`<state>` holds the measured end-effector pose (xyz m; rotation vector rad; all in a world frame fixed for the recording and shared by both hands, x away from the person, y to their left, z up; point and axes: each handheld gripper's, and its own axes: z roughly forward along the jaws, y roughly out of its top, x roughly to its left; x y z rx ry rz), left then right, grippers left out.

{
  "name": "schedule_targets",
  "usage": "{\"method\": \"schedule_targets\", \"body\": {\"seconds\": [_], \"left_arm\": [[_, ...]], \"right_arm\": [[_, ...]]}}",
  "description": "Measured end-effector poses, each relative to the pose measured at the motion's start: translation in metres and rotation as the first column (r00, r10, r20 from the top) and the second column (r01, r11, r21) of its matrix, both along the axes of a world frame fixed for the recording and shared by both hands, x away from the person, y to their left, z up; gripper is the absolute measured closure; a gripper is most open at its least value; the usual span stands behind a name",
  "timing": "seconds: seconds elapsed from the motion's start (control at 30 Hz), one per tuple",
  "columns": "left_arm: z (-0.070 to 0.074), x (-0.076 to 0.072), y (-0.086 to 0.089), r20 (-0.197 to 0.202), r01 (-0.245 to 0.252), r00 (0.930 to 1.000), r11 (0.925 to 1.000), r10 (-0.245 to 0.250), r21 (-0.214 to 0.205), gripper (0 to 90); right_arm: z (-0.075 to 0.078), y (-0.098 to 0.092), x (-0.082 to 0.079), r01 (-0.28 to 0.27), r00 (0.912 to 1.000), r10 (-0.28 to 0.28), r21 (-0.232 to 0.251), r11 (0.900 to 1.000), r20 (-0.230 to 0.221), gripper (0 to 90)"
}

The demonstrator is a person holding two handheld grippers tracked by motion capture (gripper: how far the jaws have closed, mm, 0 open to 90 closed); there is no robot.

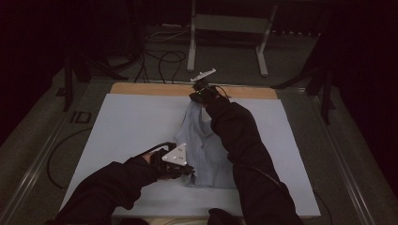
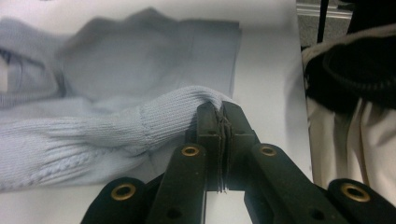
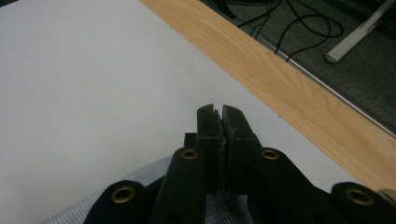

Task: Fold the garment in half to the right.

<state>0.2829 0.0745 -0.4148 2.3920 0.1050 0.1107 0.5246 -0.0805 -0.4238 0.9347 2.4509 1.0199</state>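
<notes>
Where cables [image 1: 159, 61] cross dark floor, a white table [image 1: 131, 126] bears a sweater [image 1: 206, 154].

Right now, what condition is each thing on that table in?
Pale blue knitted sweater: partly folded on the white table cover, pinched at two points.
Left gripper: shut on the sweater's ribbed cuff.
Right gripper: shut on sweater fabric at the far end.

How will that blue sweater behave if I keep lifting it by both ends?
Probably floppy: the sweater already droops between the left tool and right tool. The ribbed knit looks stretchy, so it may sag and lengthen. It seems light and unlikely to slip, since both tools are shut on cloth.
</notes>
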Motion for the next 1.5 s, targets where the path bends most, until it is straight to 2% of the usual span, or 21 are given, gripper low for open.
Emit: {"method": "schedule_targets", "body": {"seconds": [0.23,0.57,0.6,0.63,0.73,1.0,1.03,1.3,1.5], "left_arm": [[0.01,0.002,-0.031,0.022,0.059,0.998,0.9981,-0.059,0.018,88.9],[0.01,0.008,-0.078,0.01,0.115,0.9933,0.9931,-0.115,0.027,88.9],[0.01,0.008,-0.078,0.01,0.115,0.9933,0.9931,-0.115,0.027,88.9],[0.008,0.009,-0.087,0.006,0.123,0.9923,0.9918,-0.124,0.033,88.9],[0.002,0.011,-0.1,-0.009,0.134,0.991,0.9903,-0.134,0.036,88.8],[-0.014,0.015,-0.127,-0.036,0.138,0.99,0.9891,-0.136,0.052,88.8],[-0.018,0.016,-0.132,-0.042,0.139,0.9898,0.9888,-0.136,0.055,88.7],[-0.034,0.02,-0.148,-0.061,0.129,0.9902,0.9894,-0.125,0.066,88.7],[-0.042,0.022,-0.153,-0.067,0.112,0.9919,0.9915,-0.108,0.066,88.7]], "right_arm": [[0.007,-0.026,-0.002,0.017,0.9999,-0.017,0.02,0.9997,0.003,87.2],[0.004,-0.066,0.001,0.023,0.9997,-0.023,0.059,0.998,0.005,87.1],[0.004,-0.066,0.001,0.023,0.9997,-0.023,0.059,0.998,0.005,87.1],[0.003,-0.071,0.002,0.024,0.9997,-0.024,0.064,0.9977,0.005,87.1],[-0.008,-0.089,0.004,0.028,0.9996,-0.028,0.079,0.9965,-0.003,87.1],[-0.02,-0.105,0.005,0.029,0.9995,-0.028,0.105,0.9941,-0.011,87.1],[-0.026,-0.112,0.006,0.026,0.9996,-0.024,0.118,0.9927,-0.017,87.0],[-0.038,-0.119,0.01,0.018,0.9995,-0.014,0.123,0.9923,-0.028,87.0],[-0.046,-0.114,0.014,-0.006,0.9994,0.011,0.142,0.9898,-0.033,86.9]]}}
